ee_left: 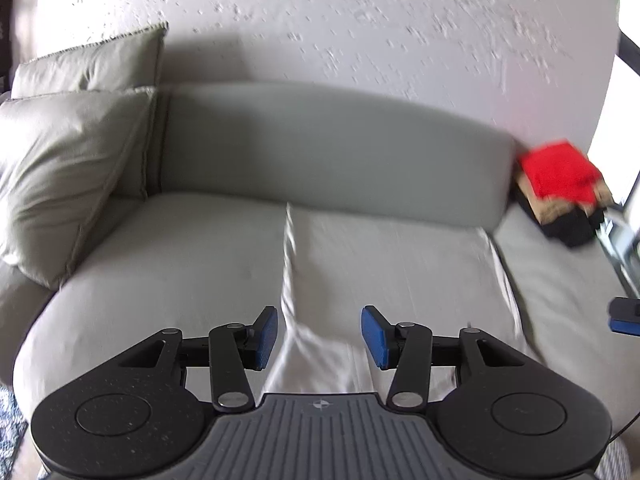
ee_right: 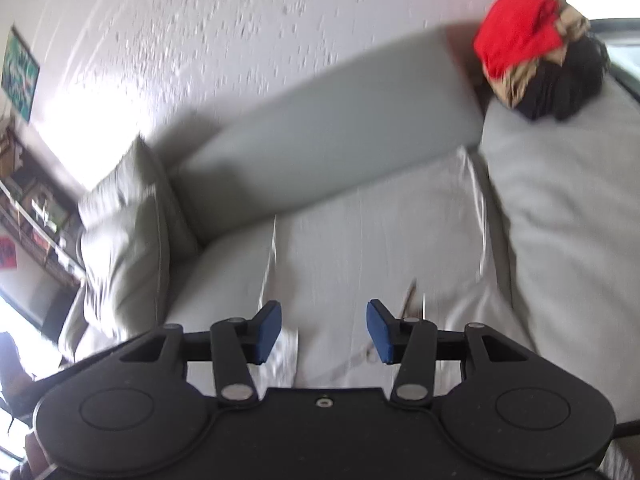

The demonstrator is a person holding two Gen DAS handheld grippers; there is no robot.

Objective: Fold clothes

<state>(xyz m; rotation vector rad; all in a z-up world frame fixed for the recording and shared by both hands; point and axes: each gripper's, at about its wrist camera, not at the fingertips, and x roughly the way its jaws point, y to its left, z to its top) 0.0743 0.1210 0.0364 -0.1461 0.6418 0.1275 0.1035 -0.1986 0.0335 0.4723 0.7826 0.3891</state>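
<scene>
A pale whitish garment point(ee_left: 392, 264) lies spread flat on the grey sofa seat point(ee_left: 168, 264), reaching from the backrest to the front edge. My left gripper point(ee_left: 319, 336) hovers open above its near left part, with nothing between the blue pads. In the right wrist view the same garment point(ee_right: 380, 240) lies ahead, and my right gripper point(ee_right: 324, 330) is open over its near edge, holding nothing. The right gripper's blue tip point(ee_left: 624, 316) shows at the far right of the left wrist view. Both views are motion-blurred.
A stack of folded clothes, red point(ee_left: 560, 172) on top of tan and black, sits at the sofa's far right corner point(ee_right: 520, 36). Two grey cushions point(ee_left: 68, 168) lean at the left end. A textured white wall point(ee_left: 320, 20) rises behind the backrest point(ee_left: 328, 144).
</scene>
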